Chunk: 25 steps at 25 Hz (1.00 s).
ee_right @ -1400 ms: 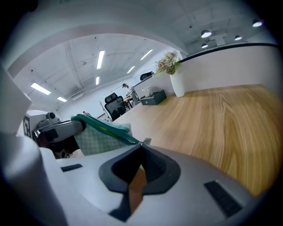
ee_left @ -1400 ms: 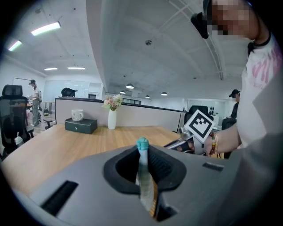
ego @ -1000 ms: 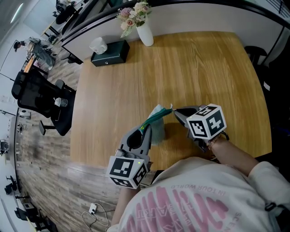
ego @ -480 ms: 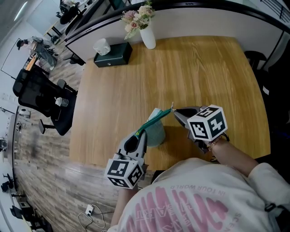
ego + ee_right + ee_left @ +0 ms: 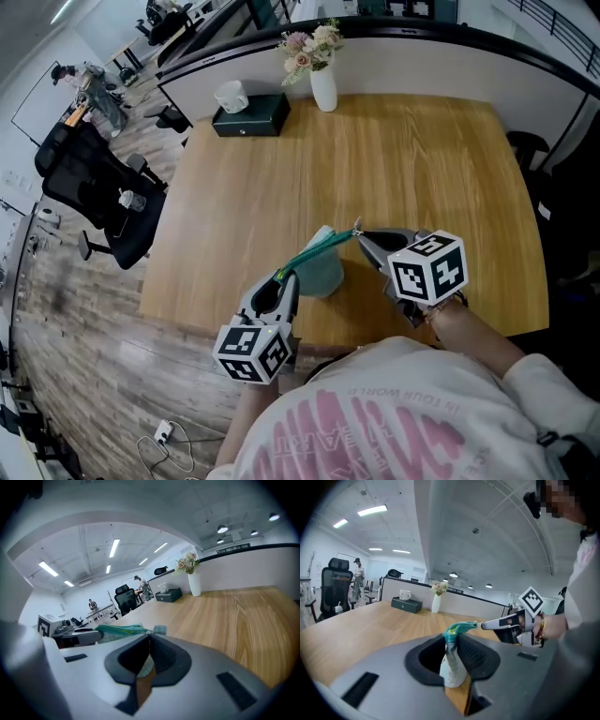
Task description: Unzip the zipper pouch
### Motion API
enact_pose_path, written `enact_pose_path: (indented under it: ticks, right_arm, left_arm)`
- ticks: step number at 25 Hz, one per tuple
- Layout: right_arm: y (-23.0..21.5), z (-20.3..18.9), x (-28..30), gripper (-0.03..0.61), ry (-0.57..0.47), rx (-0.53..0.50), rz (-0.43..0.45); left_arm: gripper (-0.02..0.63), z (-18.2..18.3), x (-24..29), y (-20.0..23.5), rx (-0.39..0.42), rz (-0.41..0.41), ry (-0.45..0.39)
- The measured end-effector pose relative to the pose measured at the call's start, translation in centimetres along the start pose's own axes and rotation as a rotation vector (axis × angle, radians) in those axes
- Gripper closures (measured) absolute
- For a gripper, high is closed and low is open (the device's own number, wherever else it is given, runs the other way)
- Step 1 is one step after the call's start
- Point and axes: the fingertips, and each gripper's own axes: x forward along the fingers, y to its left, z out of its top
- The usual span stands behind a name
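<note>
The zipper pouch (image 5: 323,272), pale cloth with a teal zipper edge, hangs stretched between my two grippers just above the wooden table (image 5: 422,159). My left gripper (image 5: 286,279) grips its near-left end, and its jaws are opening. In the left gripper view the cloth (image 5: 452,667) still fills the gap at the left gripper's (image 5: 452,639) tips. My right gripper (image 5: 361,234) is shut on the zipper pull at the pouch's far-right corner. In the right gripper view the teal zipper edge (image 5: 119,630) runs left from the right gripper's (image 5: 149,634) tips.
A white vase of flowers (image 5: 322,84) and a dark box (image 5: 251,114) with a white cup on it stand at the table's far edge. A black office chair (image 5: 94,187) is off the left side. The table's near edge lies under the left gripper.
The left gripper has drawn back slightly toward the near edge and the teal zipper edge looks stretched longer. The right gripper has kept its place and its hold.
</note>
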Motion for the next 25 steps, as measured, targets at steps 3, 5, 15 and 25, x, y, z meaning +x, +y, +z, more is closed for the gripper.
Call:
enact_pose_path:
  ticks: [3, 5, 15, 25]
  right_arm:
    - [0.6, 0.5, -1.1, 0.574, -0.036, 0.005, -0.031]
    - [0.8, 0.7, -1.8, 0.566, -0.070, 0.034, -0.052]
    - [3.9, -3.7, -5.1, 0.476, -0.101, 0.193, -0.160]
    - [12.0, -11.4, -6.6, 0.498, -0.083, 0.283, -0.154]
  left_arm:
    - [0.525, 0.8, -1.5, -0.2, -0.075, -0.032, -0.047]
    - [0.529, 1.2, -2.5, 0.0, -0.109, -0.046, -0.066]
    - [0.611, -0.3, -10.3, -0.5, -0.173, -0.115, -0.095]
    - [0.611, -5.6, -17.2, -1.7, -0.187, -0.125, -0.025]
